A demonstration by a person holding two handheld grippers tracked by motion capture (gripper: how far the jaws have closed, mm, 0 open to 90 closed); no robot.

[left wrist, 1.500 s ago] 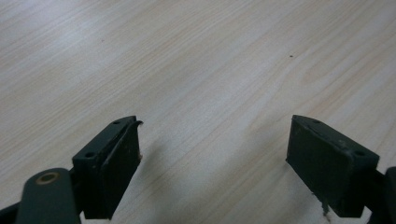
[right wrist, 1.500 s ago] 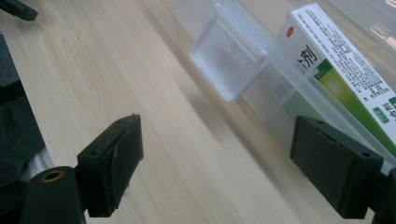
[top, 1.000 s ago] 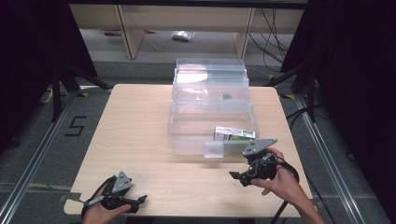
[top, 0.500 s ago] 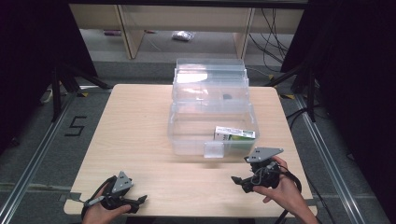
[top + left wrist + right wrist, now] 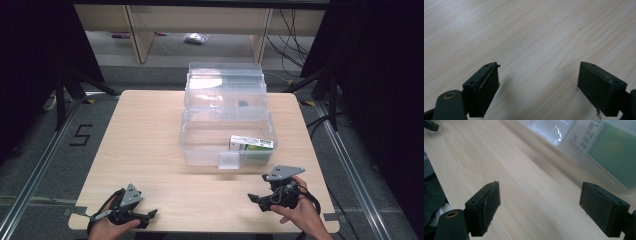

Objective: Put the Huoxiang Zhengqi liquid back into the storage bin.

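Left tool (image 5: pixel 148 215) low at tabletop (image 5: pixel 150 135) near-left corner, jaws apart, empty. Clear plastic box (image 5: pixel 200 145) sits mid-tabletop, lid up, green-and-white carton (image 5: pixel 251 144) inside at right front. Right tool (image 5: pixel 256 199) near front right edge, jaws apart, empty, just short of box front wall.

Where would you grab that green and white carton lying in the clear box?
Probably from above, jaws across its narrow width. The green and white carton lies flat on its long side in the open clear box, whose walls block a sideways approach. The right gripper, open, is nearest.
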